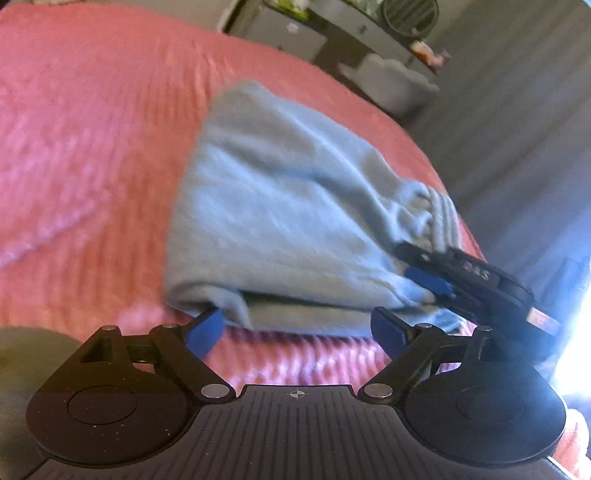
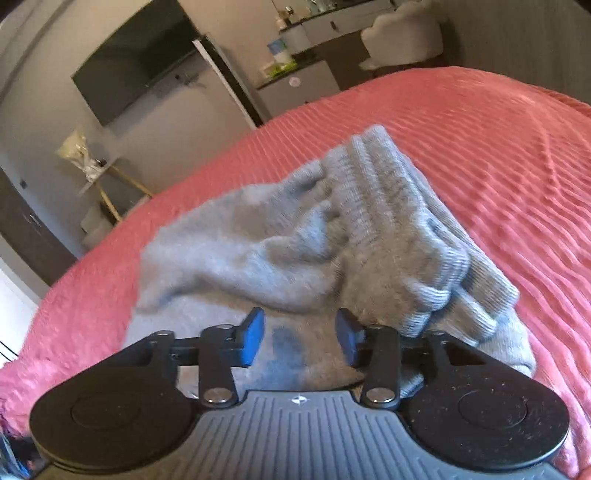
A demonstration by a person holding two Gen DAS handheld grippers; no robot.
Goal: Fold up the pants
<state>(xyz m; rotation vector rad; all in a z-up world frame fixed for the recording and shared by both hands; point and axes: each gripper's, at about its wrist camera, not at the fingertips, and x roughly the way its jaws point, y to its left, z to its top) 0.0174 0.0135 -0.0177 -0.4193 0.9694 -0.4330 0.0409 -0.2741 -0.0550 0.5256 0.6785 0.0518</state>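
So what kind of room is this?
Probably a bedroom, maybe in a hotel: grey pants lie on a bed with a pink bedspread, a flat TV hangs on the wall, and a dresser stands behind.

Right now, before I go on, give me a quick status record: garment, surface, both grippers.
garment: grey pants, folded into a compact bundle, ribbed cuffs on top
surface: pink ribbed bedspread
left gripper: jaws wide, at the bundle's near edge, not pinching
right gripper: jaws partly open over the fabric, pads not pressing on it
background: dark TV screen on the wall
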